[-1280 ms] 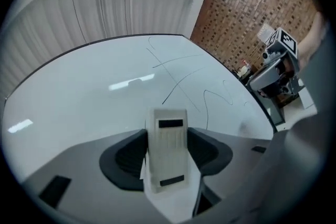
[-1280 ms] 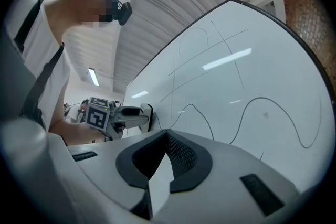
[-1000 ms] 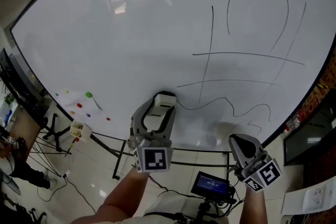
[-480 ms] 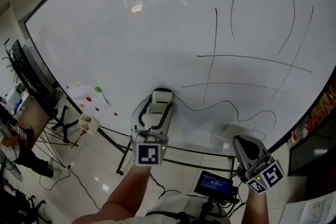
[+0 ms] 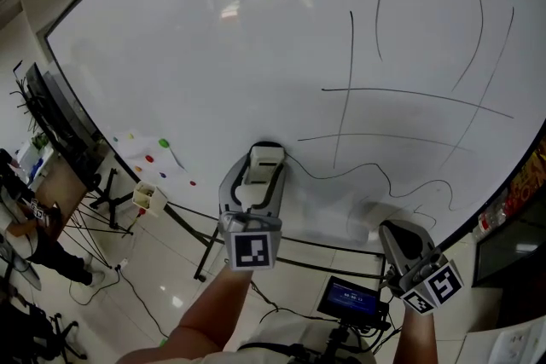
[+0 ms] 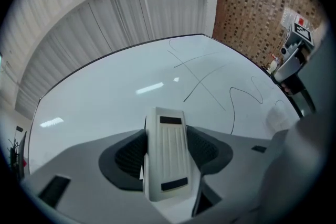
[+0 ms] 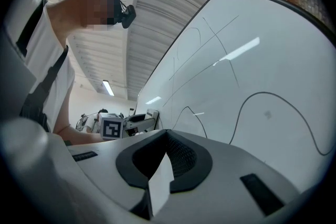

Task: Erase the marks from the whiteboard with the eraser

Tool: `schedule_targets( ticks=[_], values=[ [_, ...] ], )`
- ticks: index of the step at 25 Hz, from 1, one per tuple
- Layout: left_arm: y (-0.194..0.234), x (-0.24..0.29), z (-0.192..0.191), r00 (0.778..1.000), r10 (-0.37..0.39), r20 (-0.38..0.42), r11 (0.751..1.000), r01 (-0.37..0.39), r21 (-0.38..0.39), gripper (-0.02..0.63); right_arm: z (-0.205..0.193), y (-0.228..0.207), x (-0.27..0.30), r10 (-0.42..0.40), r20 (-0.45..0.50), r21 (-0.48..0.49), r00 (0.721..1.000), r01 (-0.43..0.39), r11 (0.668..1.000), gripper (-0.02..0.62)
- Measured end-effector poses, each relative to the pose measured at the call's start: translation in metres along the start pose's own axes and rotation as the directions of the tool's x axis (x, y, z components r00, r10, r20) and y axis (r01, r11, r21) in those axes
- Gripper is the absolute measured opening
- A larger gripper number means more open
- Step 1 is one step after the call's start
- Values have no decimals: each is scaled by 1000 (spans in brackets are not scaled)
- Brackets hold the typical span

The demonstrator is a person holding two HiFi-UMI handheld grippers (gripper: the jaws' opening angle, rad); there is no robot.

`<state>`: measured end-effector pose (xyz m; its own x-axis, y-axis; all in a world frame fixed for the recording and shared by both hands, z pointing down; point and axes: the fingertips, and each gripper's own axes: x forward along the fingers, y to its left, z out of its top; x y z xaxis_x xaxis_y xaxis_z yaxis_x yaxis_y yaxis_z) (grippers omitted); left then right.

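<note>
While aloft, eraser (image 6: 166, 152) end-on toward whiteboard (image 5: 256, 55).

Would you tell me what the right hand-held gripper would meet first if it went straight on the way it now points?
Most likely the whiteboard, near the wavy line low on it; nothing shows between, though depth is unclear.

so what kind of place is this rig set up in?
Probably an indoor office or lab workspace. A large whiteboard stands over glossy floor tiles, with a brick-pattern wall beside it and a ribbed ceiling with a strip light overhead.
</note>
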<state>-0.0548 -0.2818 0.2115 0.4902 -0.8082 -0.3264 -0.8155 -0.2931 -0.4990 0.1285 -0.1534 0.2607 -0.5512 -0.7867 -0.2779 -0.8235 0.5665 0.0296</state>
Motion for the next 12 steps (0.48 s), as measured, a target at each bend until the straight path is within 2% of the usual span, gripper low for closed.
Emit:
schedule_targets(
  ticks=[4,8,12],
  values=[
    [-12,1,0,999,-50,-21,997,51,50,259,-4,0,2,2,-3,12,1000,-2,1000,17],
    [-35,0,-2,994,-112,-21,991,113,68,261,-9,1,5,6,-12,25,1000,-6,1000,17],
    [-51,-6,-16,986,-138,-93,988,144,54,261,-12,0,4,1,-18,31,1000,-1,1000,17]
  ],
)
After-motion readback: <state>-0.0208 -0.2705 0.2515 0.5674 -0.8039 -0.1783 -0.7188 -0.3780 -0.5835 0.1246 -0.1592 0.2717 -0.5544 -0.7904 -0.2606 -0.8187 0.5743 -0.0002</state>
